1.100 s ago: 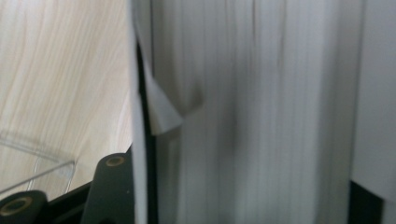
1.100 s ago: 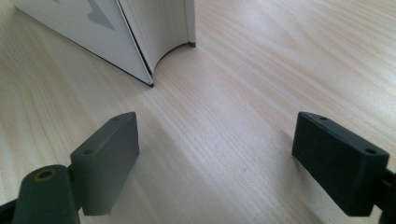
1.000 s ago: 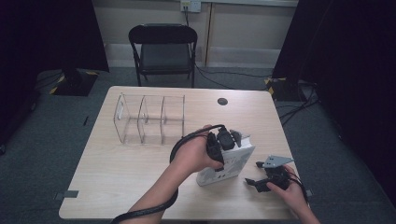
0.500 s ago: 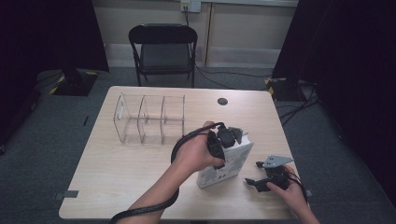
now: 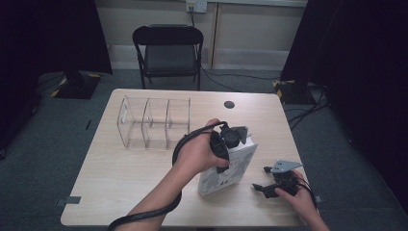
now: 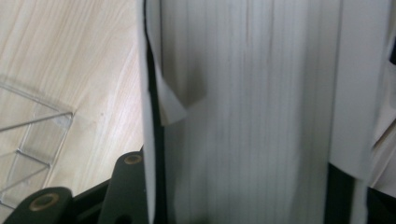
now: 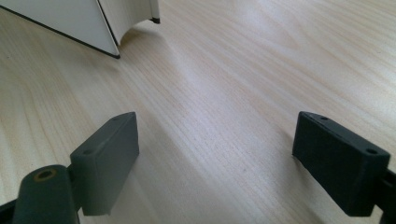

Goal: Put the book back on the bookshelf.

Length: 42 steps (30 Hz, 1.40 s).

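Left tool (image 5: 230,144) is clamping the white book (image 5: 226,168) by its page edges, book lying on the tabletop (image 5: 125,168) right of the clear divider rack (image 5: 154,122). Right tool (image 5: 269,185) is resting nearby, jaws apart, holding nothing. Grasp looks done; lifting and slotting into the rack are still pending

A: Book (image 5: 226,168) colour?
B: White cover w/ grey print, black edging; pages off-white.
A: Desk (image 5: 120,168)?
B: Pale wood grain. Rack (image 5: 154,122) is clear plastic.
A: Fingers (image 7: 109,158)?
B: Matte black, brass-coloured screws. Chair (image 5: 168,50) black too.
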Available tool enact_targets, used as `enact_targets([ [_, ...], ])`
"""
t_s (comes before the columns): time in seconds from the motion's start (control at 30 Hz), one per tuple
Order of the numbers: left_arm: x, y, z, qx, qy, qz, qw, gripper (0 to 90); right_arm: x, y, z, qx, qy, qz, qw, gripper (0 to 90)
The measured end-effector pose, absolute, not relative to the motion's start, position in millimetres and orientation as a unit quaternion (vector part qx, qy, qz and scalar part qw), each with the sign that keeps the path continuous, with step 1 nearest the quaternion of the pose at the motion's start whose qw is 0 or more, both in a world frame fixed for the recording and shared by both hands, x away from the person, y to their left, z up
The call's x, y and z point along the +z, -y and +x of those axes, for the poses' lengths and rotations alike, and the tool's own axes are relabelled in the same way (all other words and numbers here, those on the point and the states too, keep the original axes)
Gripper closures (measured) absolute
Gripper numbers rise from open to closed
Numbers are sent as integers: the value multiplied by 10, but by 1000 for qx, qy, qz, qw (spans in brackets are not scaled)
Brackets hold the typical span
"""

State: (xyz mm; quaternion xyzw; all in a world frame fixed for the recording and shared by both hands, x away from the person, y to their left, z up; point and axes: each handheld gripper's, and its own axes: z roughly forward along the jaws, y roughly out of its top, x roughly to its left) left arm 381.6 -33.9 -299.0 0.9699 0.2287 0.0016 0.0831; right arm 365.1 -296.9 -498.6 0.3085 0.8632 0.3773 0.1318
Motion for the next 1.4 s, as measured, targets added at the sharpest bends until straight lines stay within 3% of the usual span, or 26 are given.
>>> enact_targets([
  [1.4,-2774,-235,3837,-18,-298,952,72,531,-4985,2968,3651,377,-863,309,132,140],
])
